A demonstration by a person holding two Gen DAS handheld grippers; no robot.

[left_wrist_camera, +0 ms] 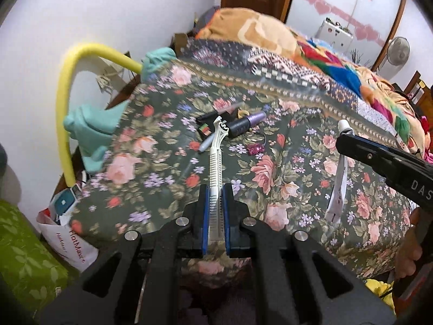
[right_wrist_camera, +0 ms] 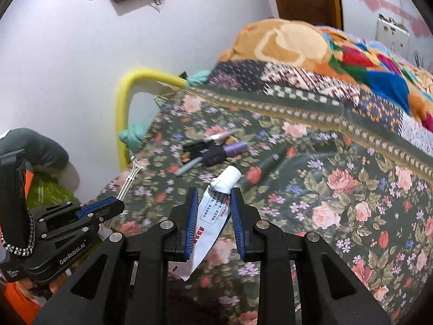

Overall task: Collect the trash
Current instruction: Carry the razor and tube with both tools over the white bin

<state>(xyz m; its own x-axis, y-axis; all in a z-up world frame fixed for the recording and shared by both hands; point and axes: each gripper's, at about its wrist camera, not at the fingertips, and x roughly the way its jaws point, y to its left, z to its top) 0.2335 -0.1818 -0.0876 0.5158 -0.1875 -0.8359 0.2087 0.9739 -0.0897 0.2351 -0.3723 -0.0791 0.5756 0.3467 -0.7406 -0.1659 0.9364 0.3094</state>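
Note:
My left gripper [left_wrist_camera: 216, 189] is shut on a white disposable razor [left_wrist_camera: 216, 159], which points forward over the floral bedspread [left_wrist_camera: 284, 168]; the left gripper [right_wrist_camera: 119, 203] and razor [right_wrist_camera: 130, 178] also show in the right wrist view. My right gripper [right_wrist_camera: 213, 192] is shut on a squeezed white ointment tube [right_wrist_camera: 213, 211] with a white cap; the tube [left_wrist_camera: 338, 184] hangs under the right gripper [left_wrist_camera: 345, 135] in the left wrist view. More small items lie together on the bed: a purple-capped bottle [left_wrist_camera: 246, 124], a black piece [left_wrist_camera: 208, 117], a grey pen [left_wrist_camera: 204, 145].
A white paper bag [left_wrist_camera: 73, 243] stands on the floor at the bed's left corner. A yellow foam-covered rail [left_wrist_camera: 67, 103] with teal cloth [left_wrist_camera: 92, 130] borders the bed's left side. Folded blankets [left_wrist_camera: 311, 54] pile at the far end. A green cushion [left_wrist_camera: 24, 254] is at lower left.

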